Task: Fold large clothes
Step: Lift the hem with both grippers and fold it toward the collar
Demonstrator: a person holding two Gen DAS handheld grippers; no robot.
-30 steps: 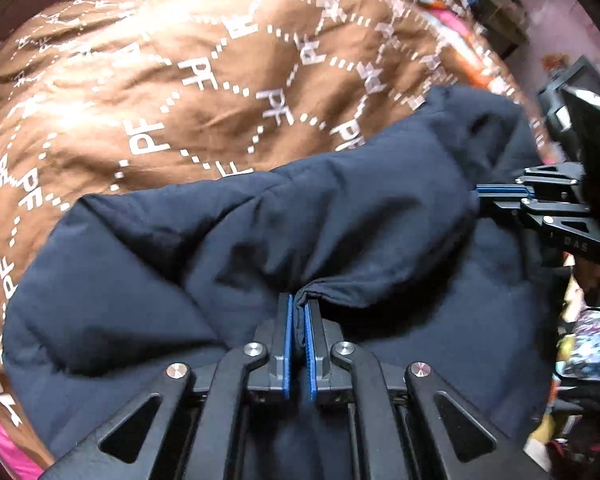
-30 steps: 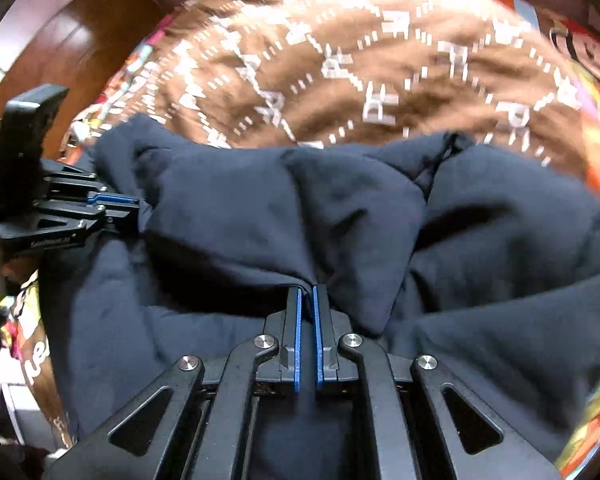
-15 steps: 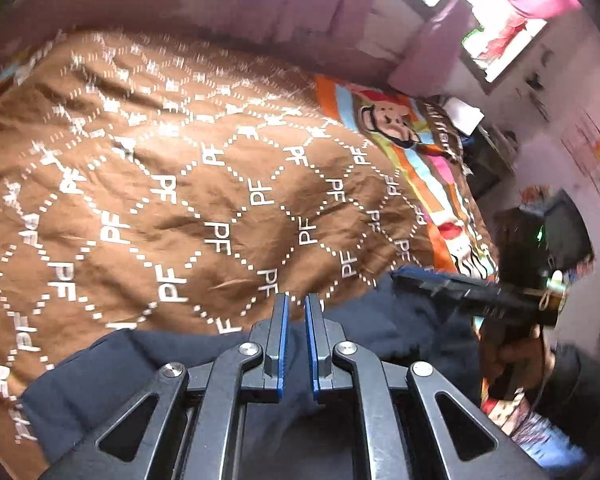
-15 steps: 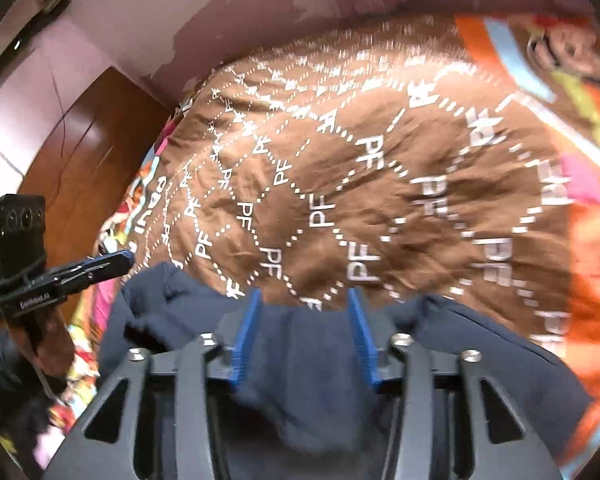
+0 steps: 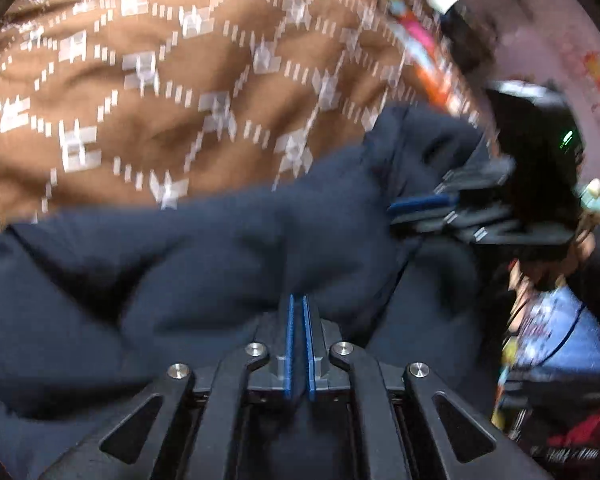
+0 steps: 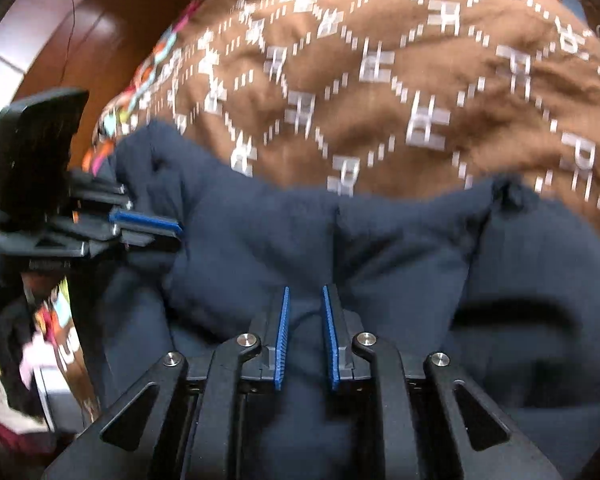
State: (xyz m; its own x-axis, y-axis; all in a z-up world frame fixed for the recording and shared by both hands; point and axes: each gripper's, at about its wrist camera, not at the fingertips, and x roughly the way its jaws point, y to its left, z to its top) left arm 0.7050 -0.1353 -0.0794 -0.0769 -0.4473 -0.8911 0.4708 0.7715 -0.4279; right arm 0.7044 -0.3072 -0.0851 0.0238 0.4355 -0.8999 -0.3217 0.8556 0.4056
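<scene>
A large dark navy padded garment [image 5: 220,256] lies bunched on a brown blanket with white PF lettering [image 5: 148,92]. My left gripper [image 5: 298,300] is shut on a fold of the garment at its near edge. My right gripper [image 6: 304,292] has its jaws partly apart with navy fabric [image 6: 380,256] between and under them; no firm pinch shows. Each gripper appears in the other's view: the right one [image 5: 424,204] at the garment's right end, the left one [image 6: 152,224] at its left end. Both now views are motion blurred.
The brown blanket [image 6: 400,80] covers the bed beyond the garment. A colourful sheet edge [image 5: 428,40] shows at the right. A wooden panel [image 6: 100,48] stands at the left of the bed. Cluttered items [image 5: 552,340] lie beside the bed at the right.
Both grippers lifted up over the bed half a second ago and have come back down onto the garment. The right jaws, shut a second ago, are now partly apart.
</scene>
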